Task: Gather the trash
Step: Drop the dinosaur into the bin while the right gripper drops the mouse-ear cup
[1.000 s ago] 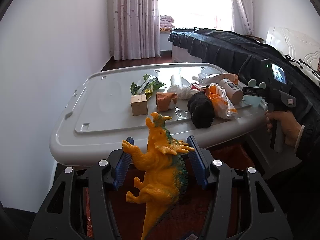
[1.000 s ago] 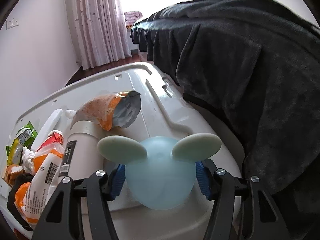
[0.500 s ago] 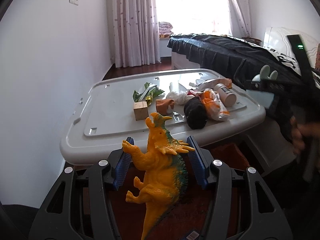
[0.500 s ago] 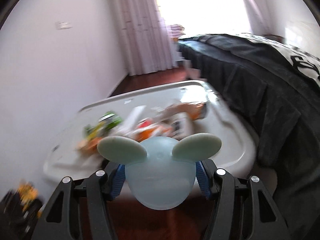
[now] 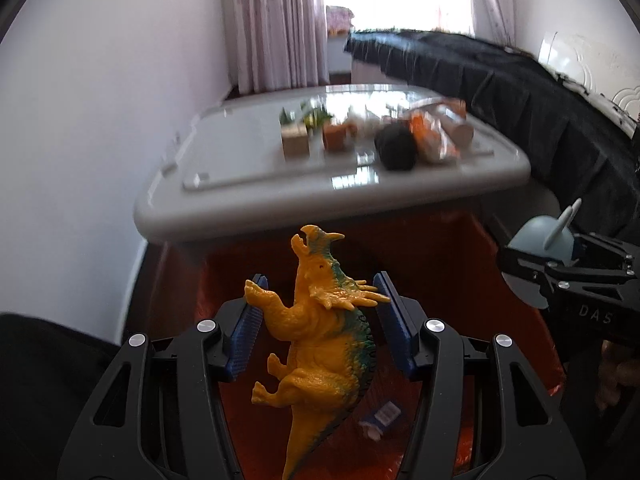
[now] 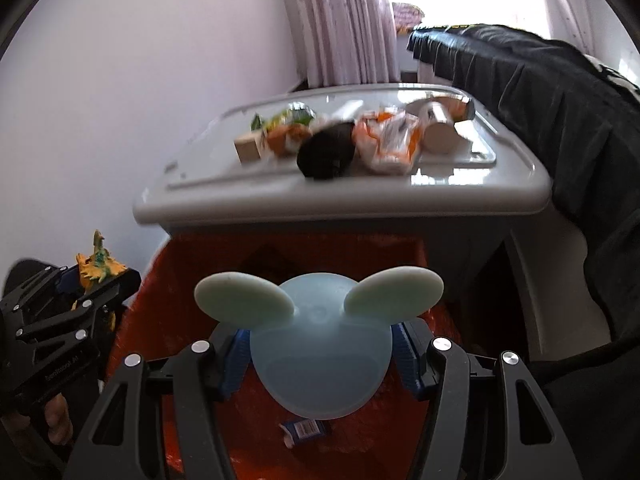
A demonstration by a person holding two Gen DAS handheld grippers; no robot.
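Left gripper jaws clamped on dinosaur toy, right gripper jaws clamped on eared lid

Both the left gripper and the right gripper are matte black frames with cut-out arms, round silver screws and ribbed blue pads. White letters "DAS" mark the right gripper's side; bare fingers grip the left one's handle.

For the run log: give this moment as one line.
left tongs: shut on dinosaur toy | right tongs: shut on eared blue lid | both over red bag
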